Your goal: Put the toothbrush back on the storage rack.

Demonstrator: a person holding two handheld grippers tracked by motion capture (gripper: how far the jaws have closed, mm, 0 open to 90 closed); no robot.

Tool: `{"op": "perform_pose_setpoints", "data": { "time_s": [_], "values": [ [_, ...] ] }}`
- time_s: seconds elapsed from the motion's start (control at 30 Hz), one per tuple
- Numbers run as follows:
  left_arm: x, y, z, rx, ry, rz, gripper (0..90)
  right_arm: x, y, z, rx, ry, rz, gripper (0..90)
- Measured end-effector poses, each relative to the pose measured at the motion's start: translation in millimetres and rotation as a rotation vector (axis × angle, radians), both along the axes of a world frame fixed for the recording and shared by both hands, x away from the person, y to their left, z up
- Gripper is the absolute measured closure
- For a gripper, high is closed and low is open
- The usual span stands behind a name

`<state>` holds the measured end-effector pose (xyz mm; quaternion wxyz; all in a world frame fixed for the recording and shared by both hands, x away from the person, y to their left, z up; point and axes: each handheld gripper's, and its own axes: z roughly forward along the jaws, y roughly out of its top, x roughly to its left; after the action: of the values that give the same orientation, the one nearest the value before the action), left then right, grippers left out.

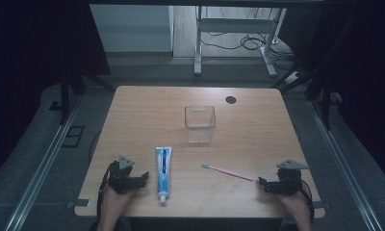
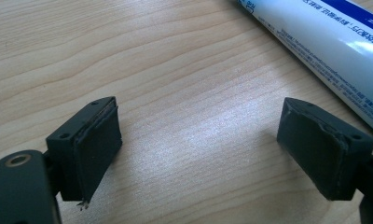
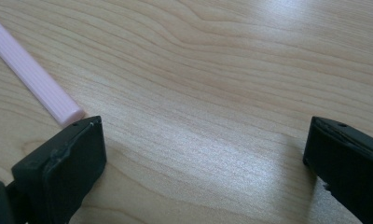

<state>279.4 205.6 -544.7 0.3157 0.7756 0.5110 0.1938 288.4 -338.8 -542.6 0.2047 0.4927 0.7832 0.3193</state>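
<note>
A white and blue toothpaste tube (image 1: 163, 172) lies lengthwise near the table's front, cap toward me. A pink toothbrush (image 1: 228, 171) lies to its right, head pointing left. A clear plastic cup (image 1: 199, 124) stands at mid-table. My left gripper (image 1: 131, 180) rests low at the front left, open, just left of the tube; in the left gripper view the tube (image 2: 324, 44) passes beyond the right jaw and bare wood lies between the jaws (image 2: 201, 158). My right gripper (image 1: 272, 185) sits at the front right, open, with the toothbrush handle's end (image 3: 33, 77) just beyond its left jaw.
The wooden table (image 1: 152, 103) has a dark round hole (image 1: 231, 99) near its far right. Beyond the table are a desk frame (image 1: 235, 29) with cables on the floor and metal rails (image 1: 41, 163) on both sides.
</note>
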Motion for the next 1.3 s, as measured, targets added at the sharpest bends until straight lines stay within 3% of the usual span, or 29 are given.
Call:
{"op": "perform_pose_setpoints", "data": {
  "time_s": [0.5, 0.77, 1.3],
  "values": [
    [-0.1, -0.1, 0.0, -0.001, 0.000, 0.002, 13.4, 0.9, -0.3, 0.3, 0.002, -0.002, 0.002, 0.2],
    [-0.1, -0.1, 0.0, 0.000, 0.000, 0.002, 13.4, 0.4, -0.8, 5.6, -0.003, 0.012, 0.021, 13.0],
    [-0.1, -0.1, 0.0, -0.001, 0.001, 0.001, 13.4, -2.1, 1.8, 25.9, 0.081, 0.050, 0.088, 35.3]
  ]
}}
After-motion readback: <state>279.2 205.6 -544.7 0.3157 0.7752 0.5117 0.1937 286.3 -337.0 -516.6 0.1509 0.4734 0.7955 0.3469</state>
